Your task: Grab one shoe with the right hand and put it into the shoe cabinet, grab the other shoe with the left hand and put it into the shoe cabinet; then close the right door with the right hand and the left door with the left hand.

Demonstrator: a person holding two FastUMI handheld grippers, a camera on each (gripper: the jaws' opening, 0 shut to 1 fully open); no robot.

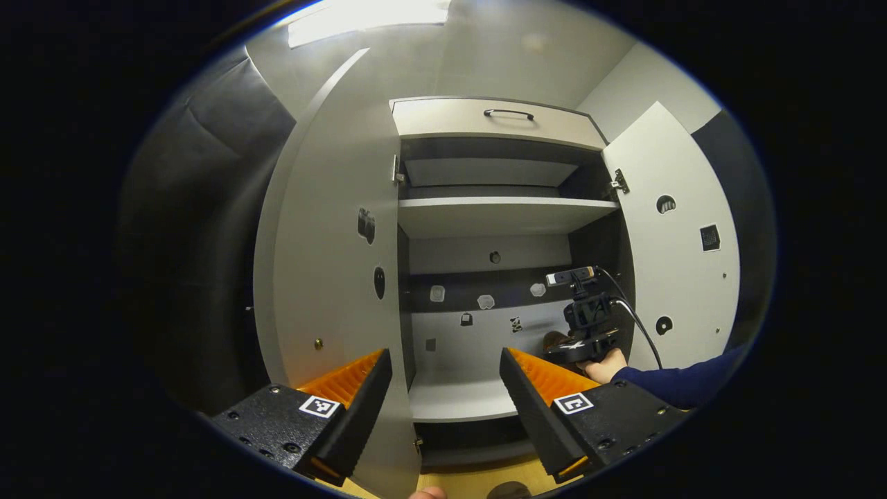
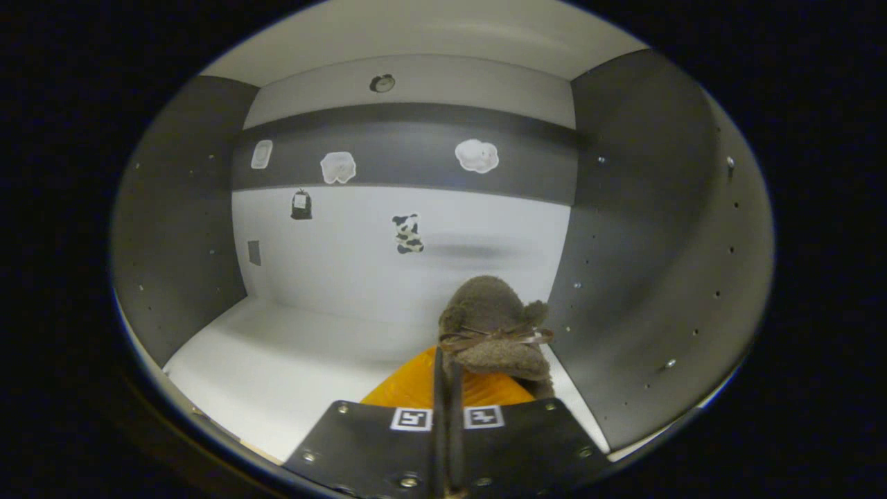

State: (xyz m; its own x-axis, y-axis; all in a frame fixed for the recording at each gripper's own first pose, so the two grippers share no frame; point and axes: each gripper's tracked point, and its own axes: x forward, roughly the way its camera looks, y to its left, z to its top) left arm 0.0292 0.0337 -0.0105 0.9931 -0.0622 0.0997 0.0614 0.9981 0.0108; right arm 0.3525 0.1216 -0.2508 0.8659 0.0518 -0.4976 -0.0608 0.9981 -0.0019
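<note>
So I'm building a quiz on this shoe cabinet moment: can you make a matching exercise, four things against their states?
Things:
1. left gripper
2. right gripper
3. brown shoe
4. right door

States:
A. swung open
B. open, nothing between its fingers
C. pinched at its near end, inside the cabinet by the right wall
D. shut on the shoe

Pairs: 1-B, 2-D, 3-C, 4-A
</note>
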